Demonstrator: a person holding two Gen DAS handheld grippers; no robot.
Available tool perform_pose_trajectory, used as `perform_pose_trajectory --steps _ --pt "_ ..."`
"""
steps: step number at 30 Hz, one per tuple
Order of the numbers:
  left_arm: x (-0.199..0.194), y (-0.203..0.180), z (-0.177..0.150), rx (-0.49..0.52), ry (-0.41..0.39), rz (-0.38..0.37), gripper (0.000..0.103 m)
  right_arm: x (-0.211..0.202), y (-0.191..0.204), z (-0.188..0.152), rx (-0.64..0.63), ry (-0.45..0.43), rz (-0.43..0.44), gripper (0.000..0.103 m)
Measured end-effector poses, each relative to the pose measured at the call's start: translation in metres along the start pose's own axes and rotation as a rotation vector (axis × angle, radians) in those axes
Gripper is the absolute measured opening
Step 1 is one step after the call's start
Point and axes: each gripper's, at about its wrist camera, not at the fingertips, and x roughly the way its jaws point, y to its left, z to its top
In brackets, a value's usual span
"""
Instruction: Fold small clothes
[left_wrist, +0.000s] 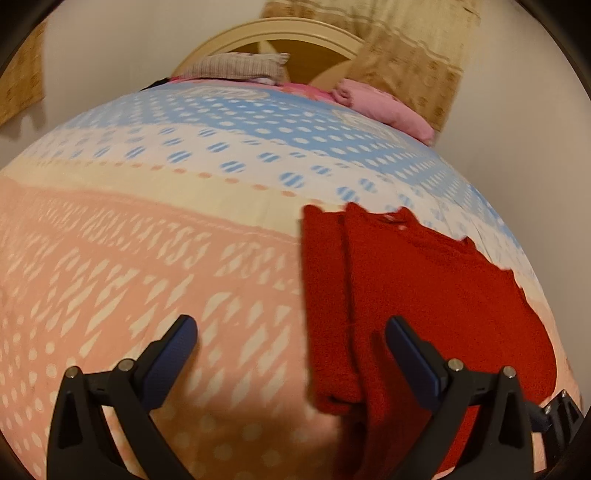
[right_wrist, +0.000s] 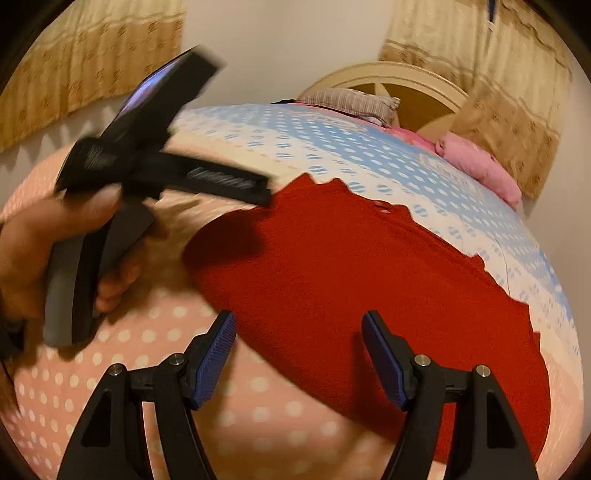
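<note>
Right wrist view shows the red garment (right_wrist: 369, 280) lying just ahead of the right gripper (right_wrist: 299, 328) (jaws wide, empty), its long axis running away up the bed (right_wrist: 147, 369).

You are looking across a bed (left_wrist: 147, 229) under a spread banded in pink, cream and pale blue with white dots. At its far end stands a curved cream headboard (left_wrist: 280, 31). Against the headboard lie a striped grey pillow (left_wrist: 236, 66) and, beside it, a pink pillow (left_wrist: 384, 107). Behind the headboard the wall (left_wrist: 122, 48) is plain and pale, with patterned beige curtains (left_wrist: 406, 55) hanging on either side. The light is warm and dim.
</note>
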Motion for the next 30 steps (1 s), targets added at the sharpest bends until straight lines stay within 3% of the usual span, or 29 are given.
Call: perform_pose_trajectory --steps 5,7,9,16,21,23,28,30 --pt "0.015 -0.012 0.016 0.055 0.019 -0.033 0.102 0.005 0.016 0.003 -0.056 -0.008 -0.042 0.071" --pt "0.025 -0.010 0.021 0.037 0.050 -0.073 0.097 0.006 0.021 0.004 -0.076 -0.012 -0.062 0.071" --pt "0.034 -0.008 0.024 0.018 0.083 -0.110 0.083 0.007 0.025 0.005 -0.093 -0.010 -0.084 0.071" --pt "0.048 -0.011 0.026 0.016 0.137 -0.204 0.081 0.017 0.042 0.016 -0.137 -0.006 -0.097 0.071" --pt "0.050 -0.008 0.028 0.005 0.133 -0.252 0.063 0.024 0.057 0.018 -0.193 -0.009 -0.121 0.071" --pt "0.051 -0.010 0.028 0.018 0.130 -0.252 0.061 0.027 0.059 0.017 -0.204 0.000 -0.138 0.070" --pt "0.056 -0.008 0.030 0.023 0.129 -0.283 0.049 0.030 0.056 0.018 -0.194 0.013 -0.135 0.063" --pt "0.059 -0.005 0.031 0.013 0.132 -0.300 0.038 0.029 0.058 0.017 -0.192 0.013 -0.132 0.058"
